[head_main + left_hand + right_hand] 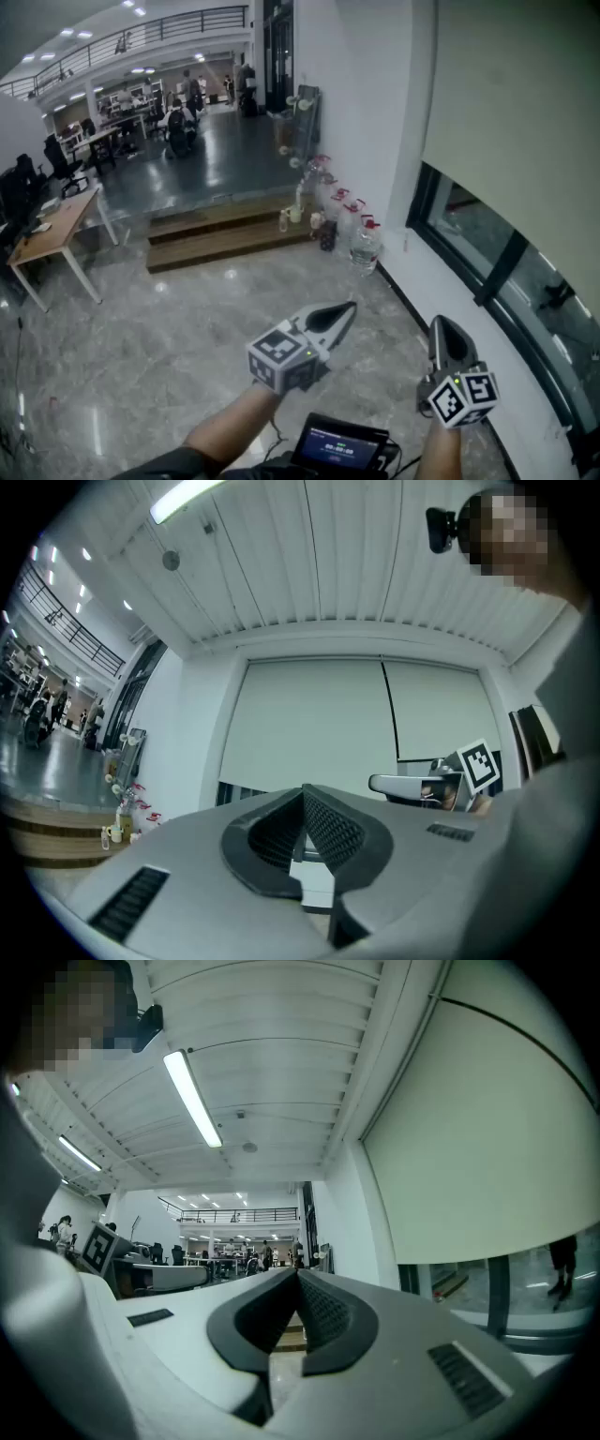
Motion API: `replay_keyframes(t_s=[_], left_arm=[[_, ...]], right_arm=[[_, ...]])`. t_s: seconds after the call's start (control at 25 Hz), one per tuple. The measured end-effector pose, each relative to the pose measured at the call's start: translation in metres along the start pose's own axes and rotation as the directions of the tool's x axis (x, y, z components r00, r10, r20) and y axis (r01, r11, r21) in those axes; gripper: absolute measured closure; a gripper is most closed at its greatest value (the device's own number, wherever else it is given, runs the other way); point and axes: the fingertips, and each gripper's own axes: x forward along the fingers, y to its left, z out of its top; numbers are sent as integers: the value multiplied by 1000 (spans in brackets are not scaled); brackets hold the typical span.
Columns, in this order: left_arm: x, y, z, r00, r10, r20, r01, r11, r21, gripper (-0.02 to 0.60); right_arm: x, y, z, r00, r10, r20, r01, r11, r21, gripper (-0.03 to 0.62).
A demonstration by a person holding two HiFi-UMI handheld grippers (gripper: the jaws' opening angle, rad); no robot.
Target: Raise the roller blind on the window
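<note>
Low in the frame, the left gripper (349,309) and right gripper (439,326) were both closed and empty, apart from the roller blind (506,112) at upper right above the window (525,272); with no cord visible, opening one to catch its bottom edge seemed best.

two grippers (349,307) (440,325), two roller blinds (309,724) (436,710), one screen (339,446)
</note>
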Motion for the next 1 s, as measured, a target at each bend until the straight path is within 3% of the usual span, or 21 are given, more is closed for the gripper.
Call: replay_keyframes(t_s=[0.24,1.0], left_arm=[[-6,3,1,1000,8,-4,-8,1000,6,589],[-22,16,-8,999,-37,-28,36,999,-22,589]], right_arm=[[10,7,-1,1000,27,-10,-26,1000,6,591],[20,34,-9,1000,-1,-2,1,999,33,589]])
